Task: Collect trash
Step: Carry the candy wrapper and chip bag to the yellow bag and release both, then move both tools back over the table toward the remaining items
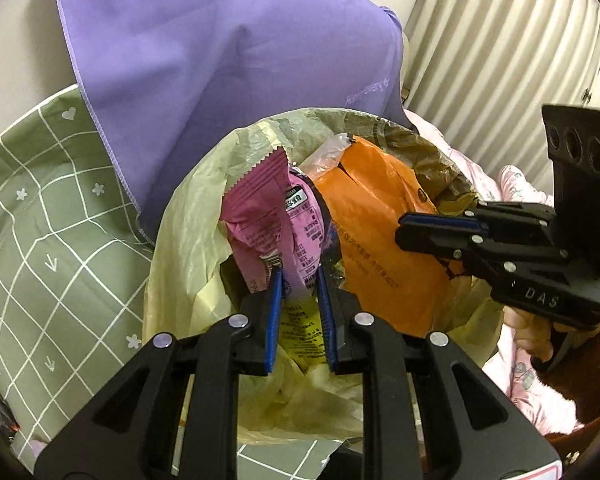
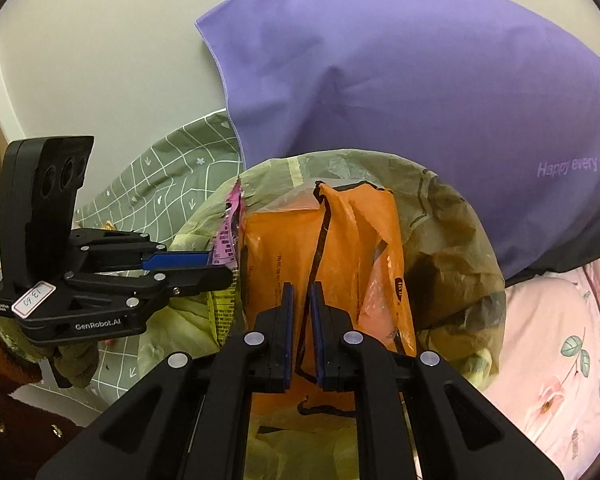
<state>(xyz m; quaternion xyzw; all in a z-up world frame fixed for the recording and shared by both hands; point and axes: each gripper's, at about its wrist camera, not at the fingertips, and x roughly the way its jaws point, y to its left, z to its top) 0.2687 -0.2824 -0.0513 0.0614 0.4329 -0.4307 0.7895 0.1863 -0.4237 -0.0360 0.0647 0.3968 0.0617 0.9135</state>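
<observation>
Clearly drop-in step. Left wrist view: left hand-held gripper (image 1: 299,276) pinching pink wrapper (image 1: 274,216), holding it inside mouth of yellow trash bag (image 1: 172,248), beside orange bag (image 1: 380,232). Right hand-held gripper (image 1: 404,228) hovering over bag rim, fingers nearly together, holding nothing visible.

Right wrist view: right hand-held gripper (image 2: 301,294) narrowly parted, empty, pointing at orange bag (image 2: 284,248); left hand-held gripper (image 2: 216,266) gripping wrapper (image 2: 230,232).

Next, likely: releasing wrapper into bag, then pulling clear without snagging liner.

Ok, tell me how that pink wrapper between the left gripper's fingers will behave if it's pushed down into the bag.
The pink wrapper is creased, thin film, so it will probably crumple rather than slide stiffly. It looks empty and light, so it may spring back up. The yellow trash bag is limp too, so its wall will likely give way when pushed.
</observation>
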